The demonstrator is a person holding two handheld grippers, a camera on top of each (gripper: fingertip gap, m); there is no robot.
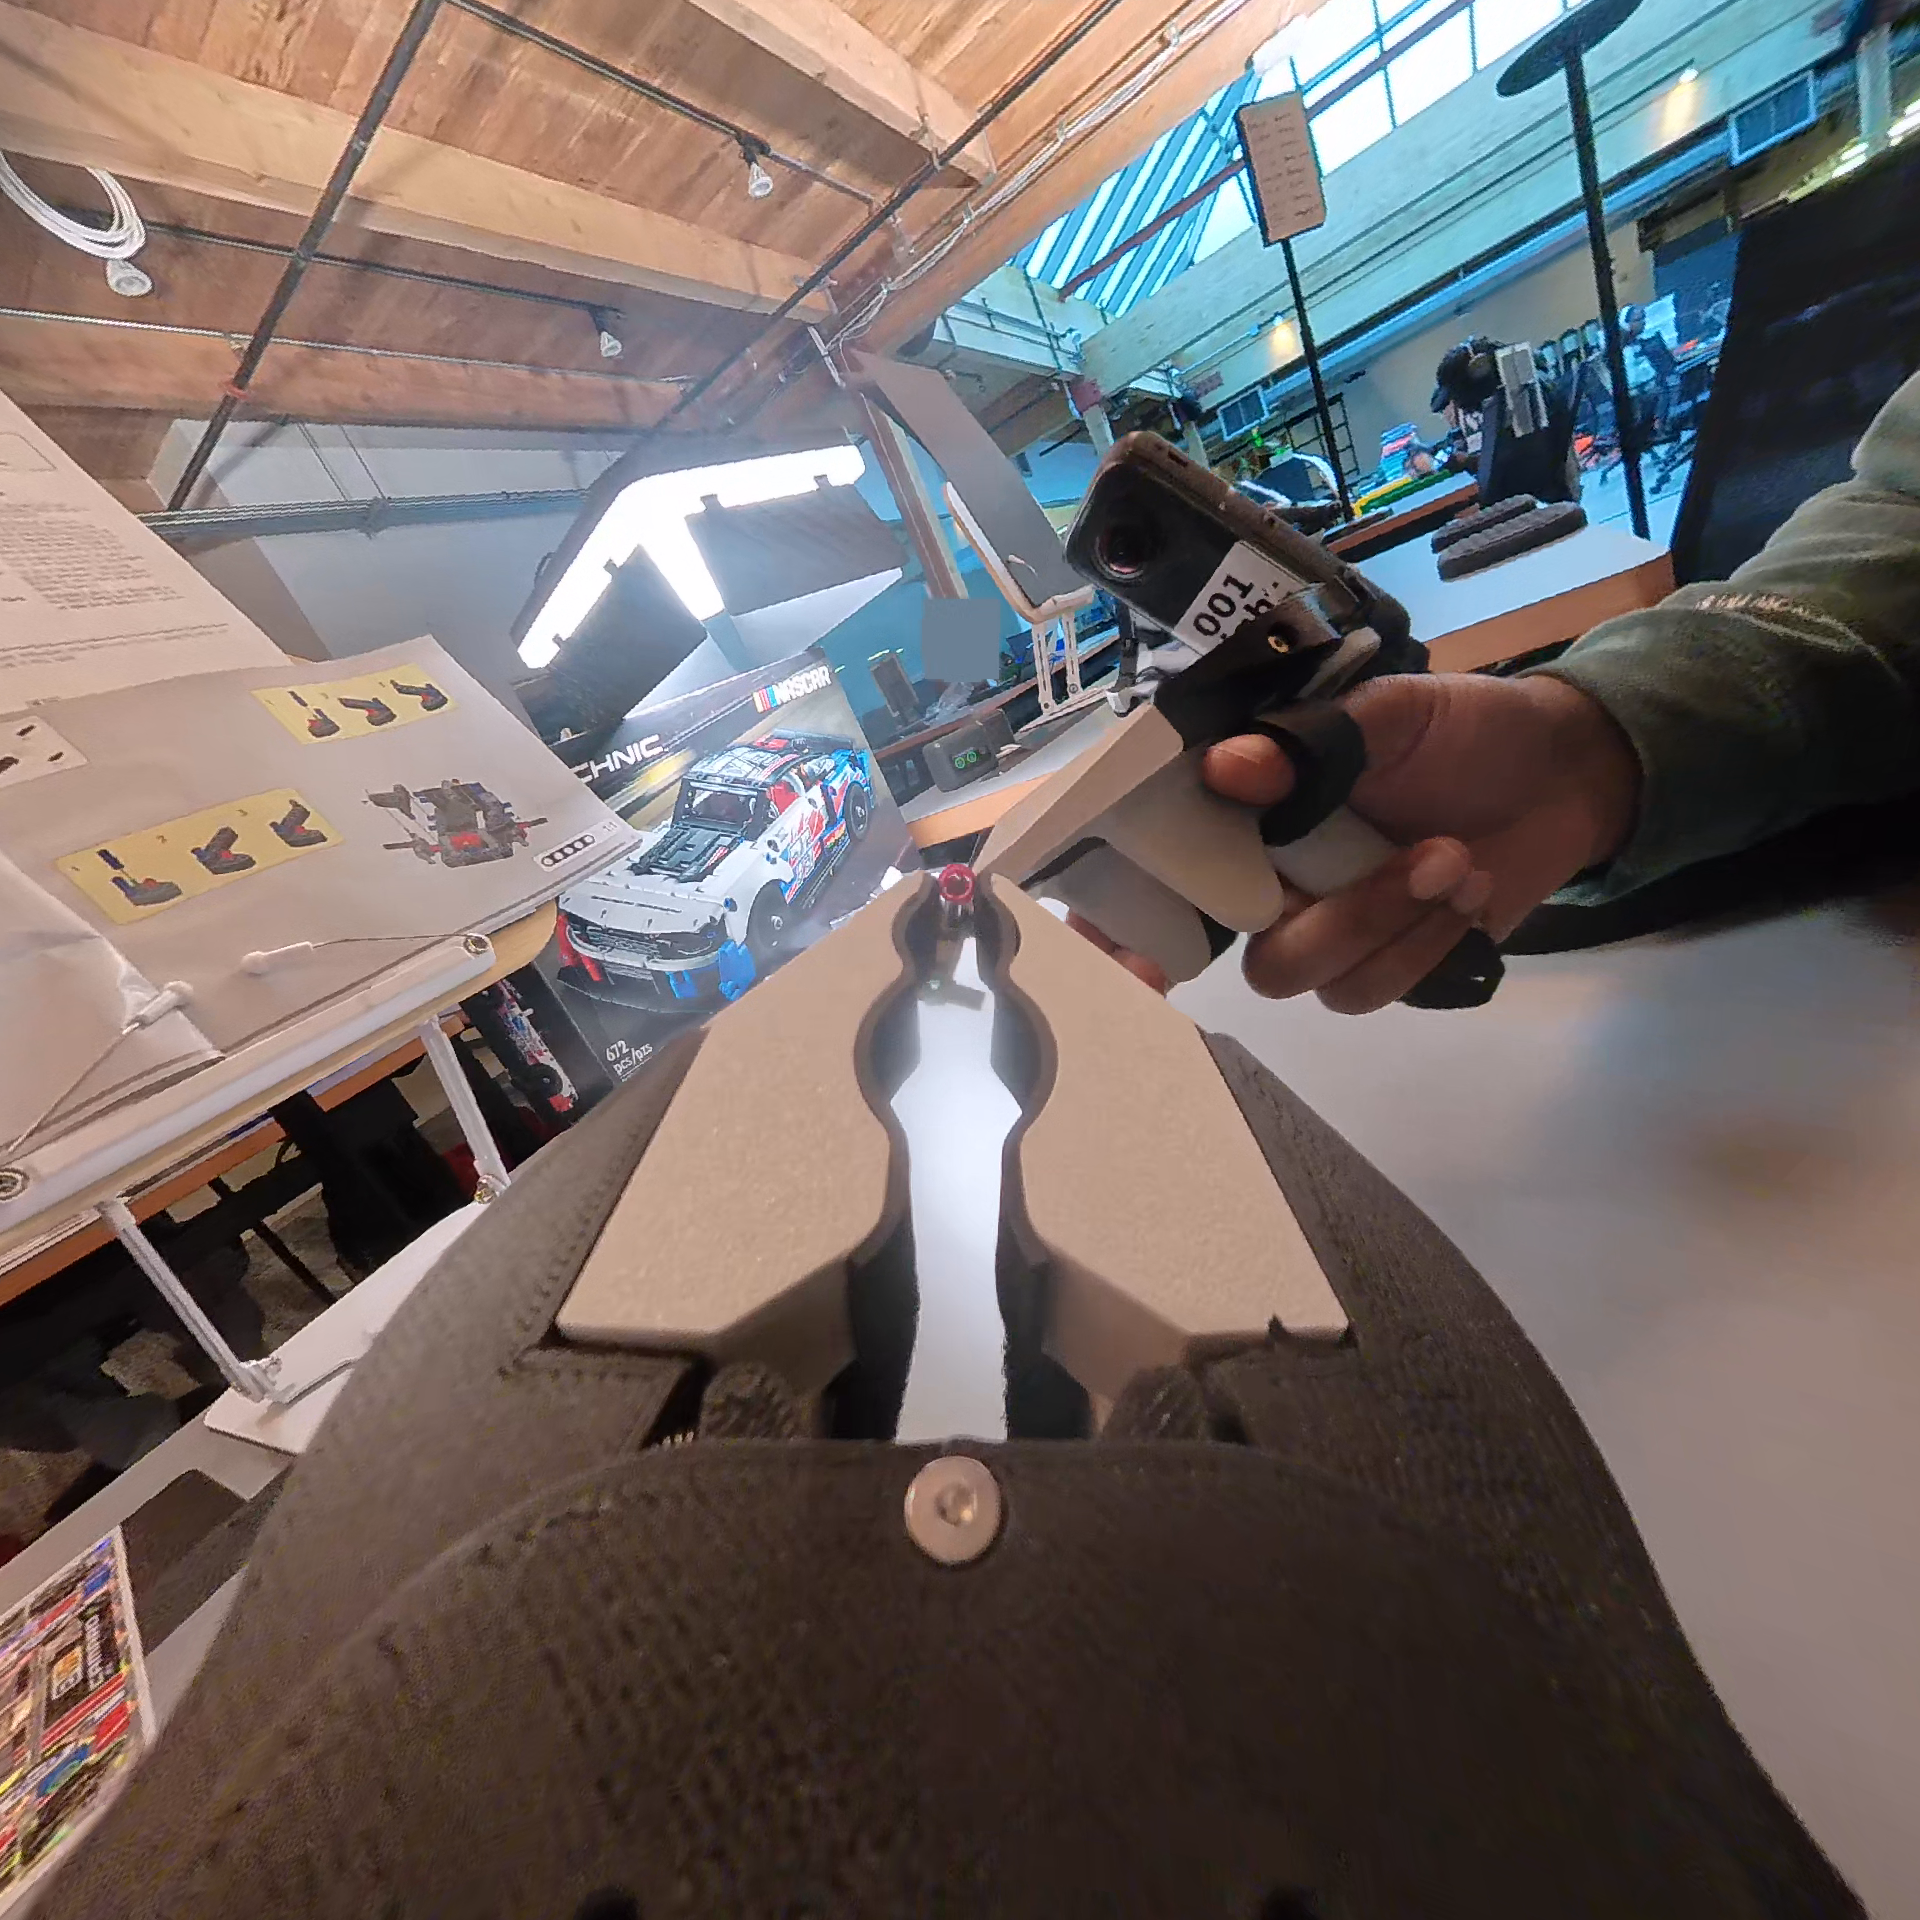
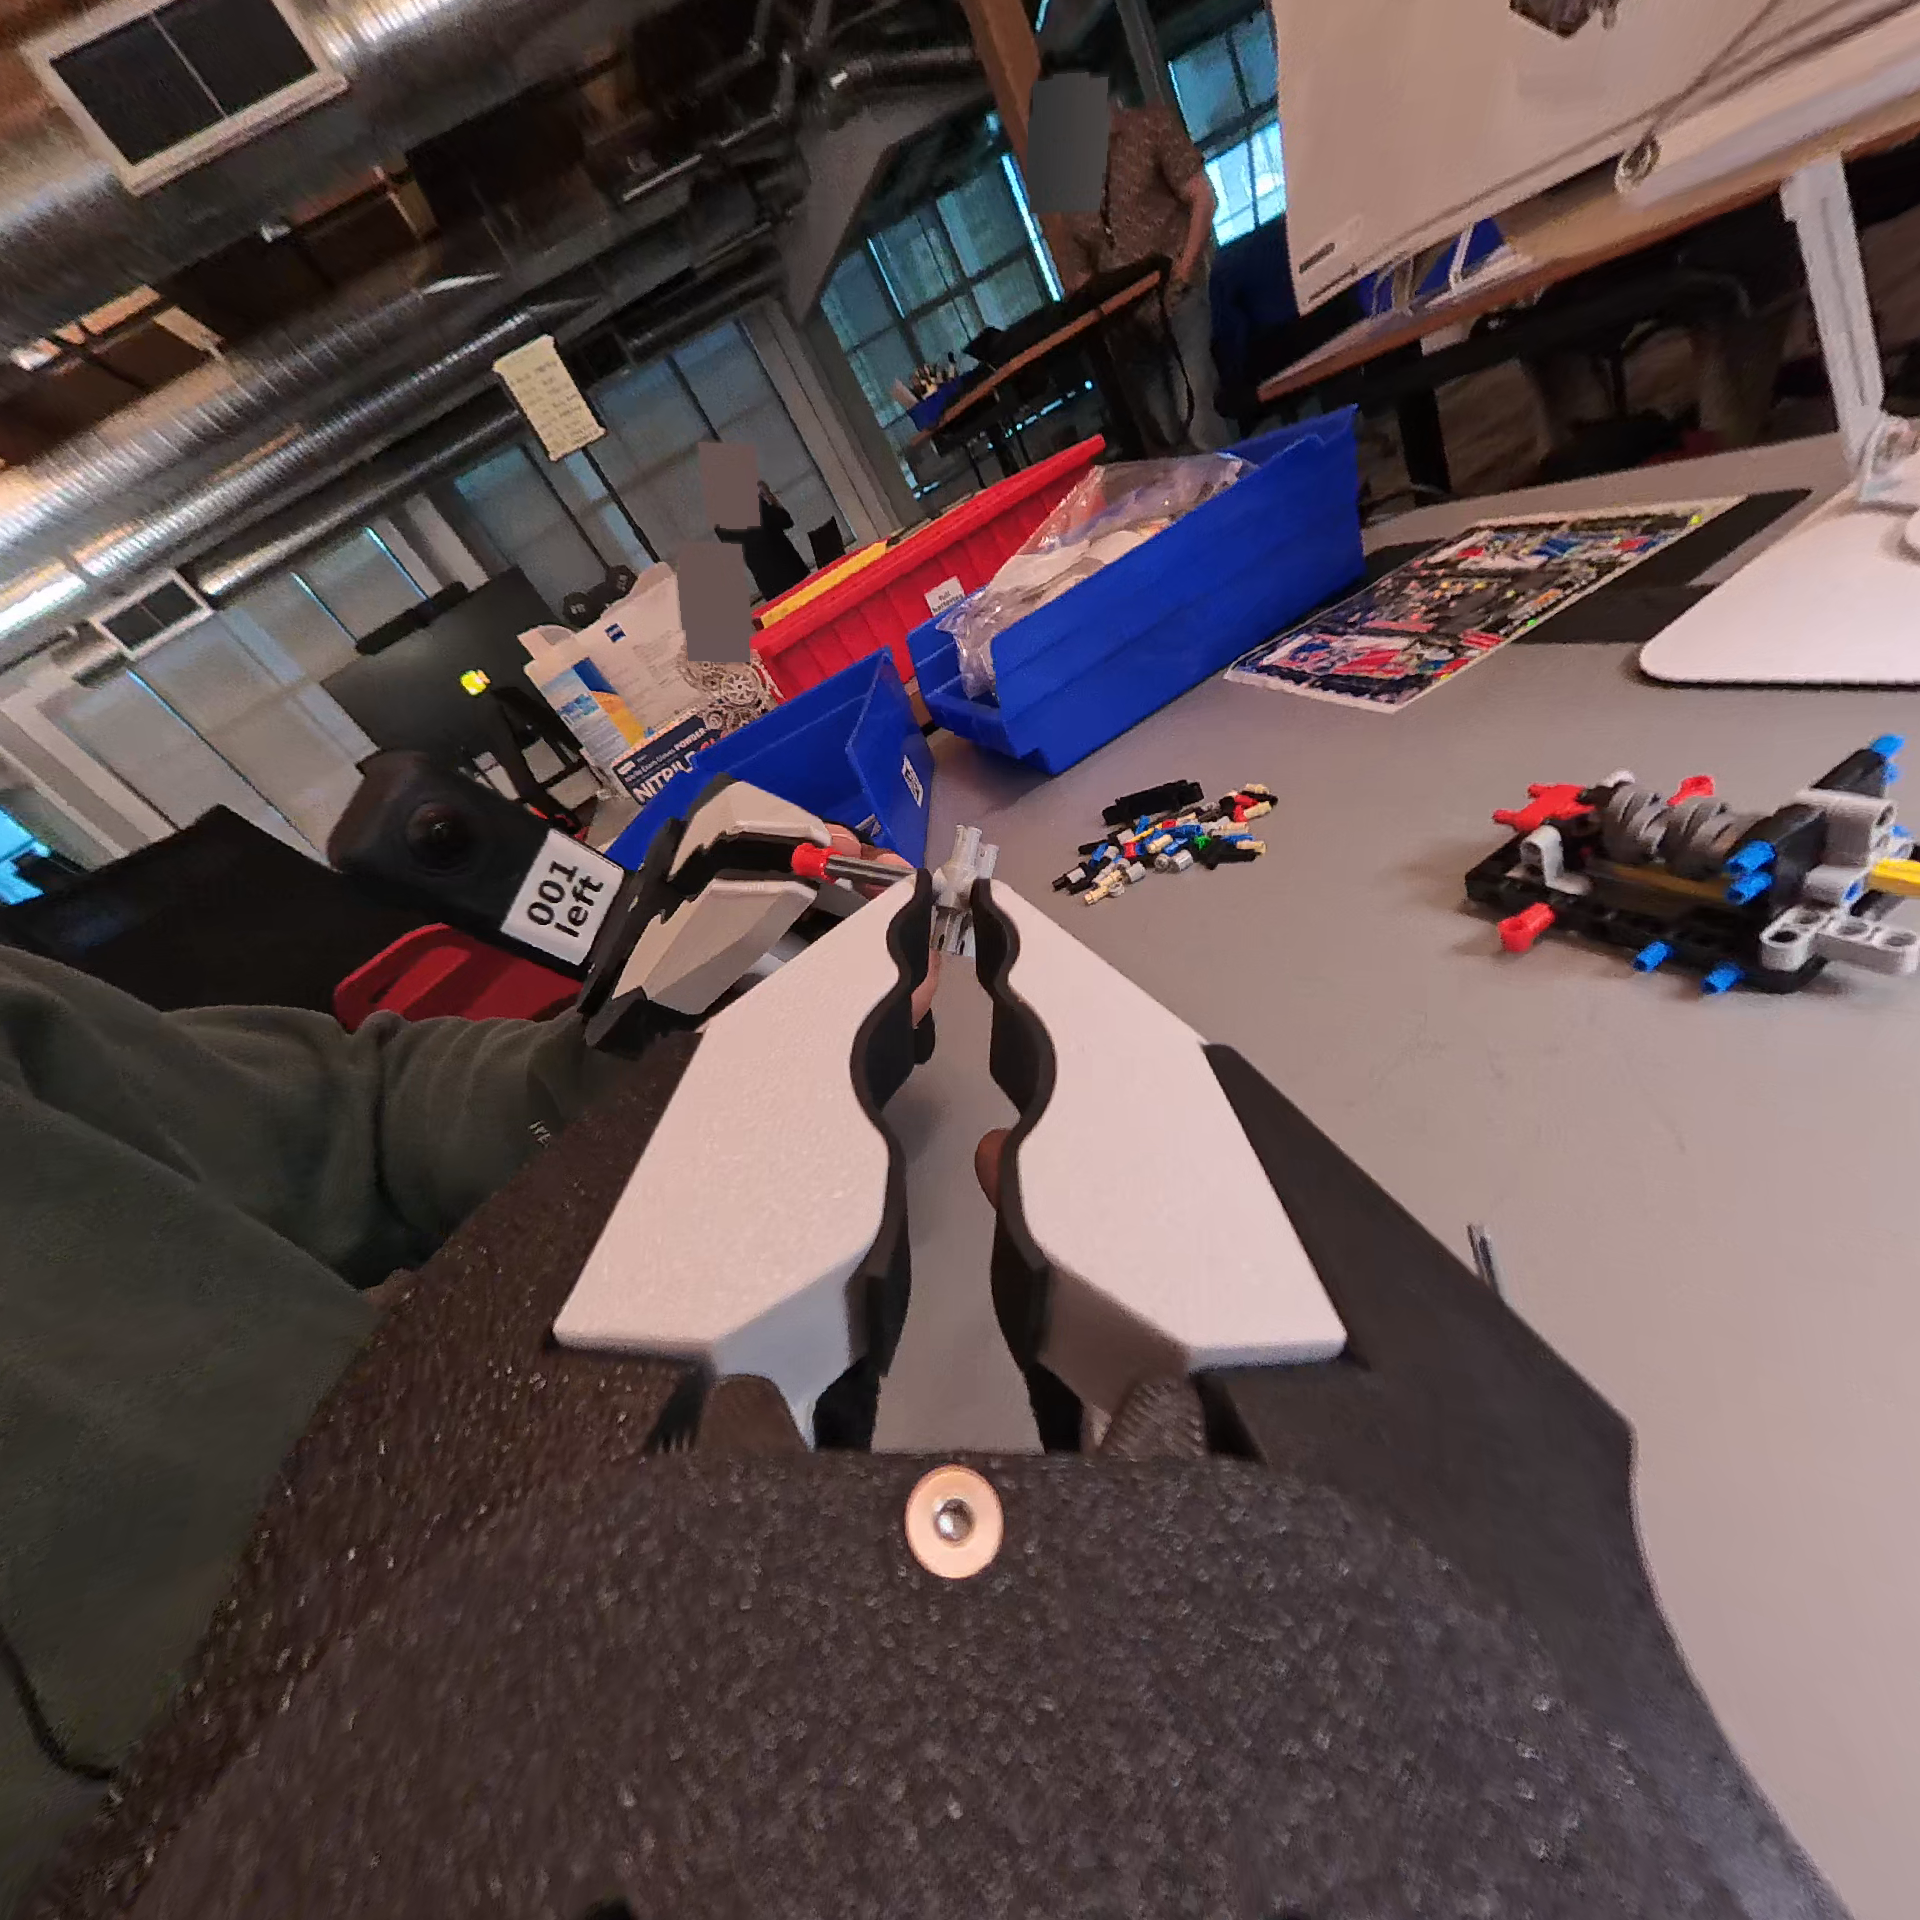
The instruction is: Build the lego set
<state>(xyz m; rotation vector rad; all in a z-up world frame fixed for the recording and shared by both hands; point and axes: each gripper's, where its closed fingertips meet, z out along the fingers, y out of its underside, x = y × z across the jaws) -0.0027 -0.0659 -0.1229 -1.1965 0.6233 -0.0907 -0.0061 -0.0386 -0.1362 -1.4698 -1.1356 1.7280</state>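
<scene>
Up close, the right claw (image 2: 951,914) pinches a small grey connector (image 2: 961,878) at its tips, raised above the bench (image 2: 1558,1143). Just left of the connector, the left claw (image 2: 821,868) pinches a thin metal-grey rod (image 2: 868,871) with a red end, aimed at it. Both pieces look light, stiff and slippery; I would grip them near the middle. Right of the connector lie loose small parts (image 2: 1169,836), then the half-built black and grey frame (image 2: 1704,883). Behind it stand blue bins (image 2: 1164,634).
</scene>
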